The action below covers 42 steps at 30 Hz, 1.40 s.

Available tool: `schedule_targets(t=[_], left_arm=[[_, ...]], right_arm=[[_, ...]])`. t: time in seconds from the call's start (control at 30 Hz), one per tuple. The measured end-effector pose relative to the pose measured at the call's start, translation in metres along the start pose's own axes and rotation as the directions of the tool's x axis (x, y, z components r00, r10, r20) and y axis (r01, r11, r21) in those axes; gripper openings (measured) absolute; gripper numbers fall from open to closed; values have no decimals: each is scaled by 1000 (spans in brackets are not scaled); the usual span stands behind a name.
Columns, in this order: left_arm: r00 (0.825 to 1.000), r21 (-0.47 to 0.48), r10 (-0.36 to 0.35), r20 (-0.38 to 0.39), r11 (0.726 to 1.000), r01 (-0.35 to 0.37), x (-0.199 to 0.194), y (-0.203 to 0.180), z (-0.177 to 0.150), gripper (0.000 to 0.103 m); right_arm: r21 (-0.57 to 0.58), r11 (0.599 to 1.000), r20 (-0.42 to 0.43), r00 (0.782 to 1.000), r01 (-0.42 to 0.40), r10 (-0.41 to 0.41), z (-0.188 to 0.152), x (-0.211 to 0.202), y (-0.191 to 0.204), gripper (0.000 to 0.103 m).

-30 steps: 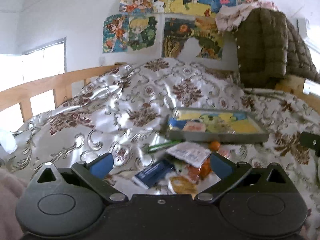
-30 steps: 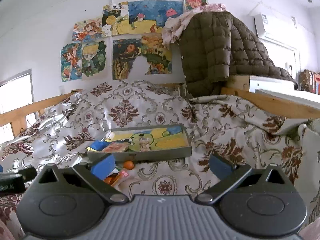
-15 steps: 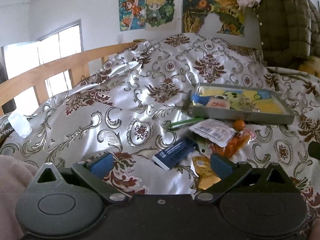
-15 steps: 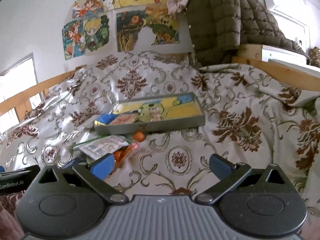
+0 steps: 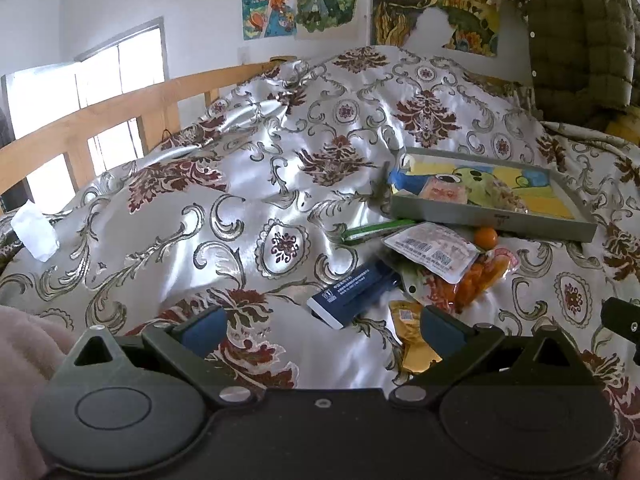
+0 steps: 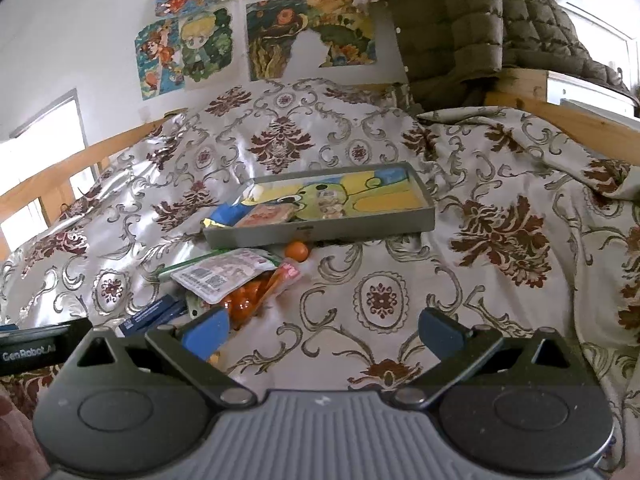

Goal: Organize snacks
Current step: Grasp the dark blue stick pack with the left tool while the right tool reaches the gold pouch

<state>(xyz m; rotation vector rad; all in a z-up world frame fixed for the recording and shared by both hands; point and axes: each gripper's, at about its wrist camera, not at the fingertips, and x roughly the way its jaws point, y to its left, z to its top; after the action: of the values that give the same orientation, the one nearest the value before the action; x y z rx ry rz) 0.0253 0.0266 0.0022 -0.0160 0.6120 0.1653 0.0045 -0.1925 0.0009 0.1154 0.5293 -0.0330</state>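
Observation:
A grey tray (image 5: 486, 217) (image 6: 320, 232) with a cartoon frog picture lies on the patterned bedspread and holds a few snack packs. In front of it lies a heap of snacks: a white packet (image 5: 432, 247) (image 6: 224, 272), an orange bag (image 5: 478, 278) (image 6: 250, 300), a small orange fruit (image 5: 486, 237) (image 6: 298, 251), a dark blue box (image 5: 354, 294) (image 6: 150, 314), a green stick (image 5: 378, 229) and a yellow packet (image 5: 412, 334). My left gripper (image 5: 322, 326) is open and empty, just short of the blue box. My right gripper (image 6: 324, 326) is open and empty, to the right of the heap.
A wooden bed rail (image 5: 100, 120) runs along the left. A brown padded jacket (image 6: 460, 20) hangs at the back right over a wooden frame (image 6: 560, 120). Posters cover the wall. A white paper scrap (image 5: 34, 232) lies at the far left.
Both grippers have tilted down and moved closer to the snack heap and tray. Both stay open and empty.

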Motion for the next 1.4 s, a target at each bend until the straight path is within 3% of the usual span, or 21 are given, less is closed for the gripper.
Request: schedule_targets(t=[0.23, 0.47, 0.73, 0.87, 1.07, 1.13, 1.23, 1.4], left_arm=[[999, -1, -24, -49, 1000, 24, 13, 2, 8, 102], [990, 7, -95, -106, 995, 96, 36, 7, 26, 102], [954, 119, -217, -208, 962, 245, 81, 7, 50, 102], [938, 85, -251, -238, 957, 278, 105, 13, 58, 102], [888, 46, -305, -344, 939, 341, 146, 18, 65, 102], [867, 86, -313, -388, 924, 372, 159, 11, 65, 102], [839, 174, -336, -428, 880, 441, 170, -4, 64, 102], [853, 312, -318, -413, 831, 461, 177, -18, 59, 99]], right_arm=[[-59, 997, -27, 998, -57, 55, 7, 12, 9, 103], [-158, 980, -52, 992, -125, 118, 16, 29, 18, 103], [-204, 961, -86, 981, -188, 174, 17, 53, 19, 103], [-237, 949, -117, 975, -210, 187, 14, 63, 21, 103], [-202, 943, -184, 956, -265, 229, 13, 82, 20, 103], [-176, 937, -216, 941, -301, 261, 12, 89, 21, 103], [-154, 929, -272, 918, -337, 288, 8, 101, 30, 103], [-165, 901, -336, 882, -402, 332, -5, 113, 51, 103]])
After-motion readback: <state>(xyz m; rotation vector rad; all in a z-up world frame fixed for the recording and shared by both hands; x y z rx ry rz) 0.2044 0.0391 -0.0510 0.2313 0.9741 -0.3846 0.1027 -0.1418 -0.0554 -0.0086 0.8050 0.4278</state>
